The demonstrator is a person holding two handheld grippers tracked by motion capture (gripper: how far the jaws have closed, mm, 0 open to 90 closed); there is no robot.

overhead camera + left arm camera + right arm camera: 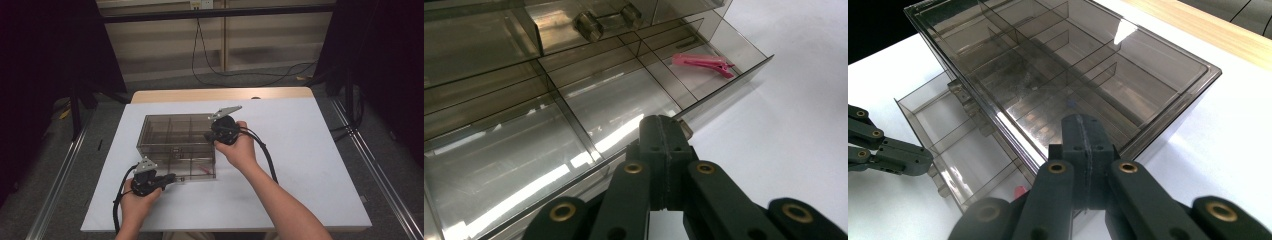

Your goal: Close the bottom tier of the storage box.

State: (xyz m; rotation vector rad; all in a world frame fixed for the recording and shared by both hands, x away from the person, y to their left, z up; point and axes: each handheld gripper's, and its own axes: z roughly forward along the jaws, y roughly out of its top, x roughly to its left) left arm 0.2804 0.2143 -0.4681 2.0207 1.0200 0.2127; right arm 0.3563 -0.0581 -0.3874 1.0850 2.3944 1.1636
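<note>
A smoky clear organizer box [170,131] with several compartments stands on the white table. Its bottom drawer [614,100] is pulled out toward me, and a pink hair clip [704,64] lies in its right end compartment. My left gripper [176,177] is shut, its tips [664,122] right against the small knob [685,129] on the drawer's front wall. I cannot tell whether the knob is pinched. My right gripper [210,136] is shut, its tips [1083,121] resting on the box's lid [1058,60] near the front right corner. The right gripper view also has the left gripper [918,159] at the drawer [963,150].
The white tabletop [310,165] has open room right of the box and in front of it. A wooden strip [220,94] runs along the far edge. Black cables trail from both grippers, and metal rails [60,175] flank the table on the floor.
</note>
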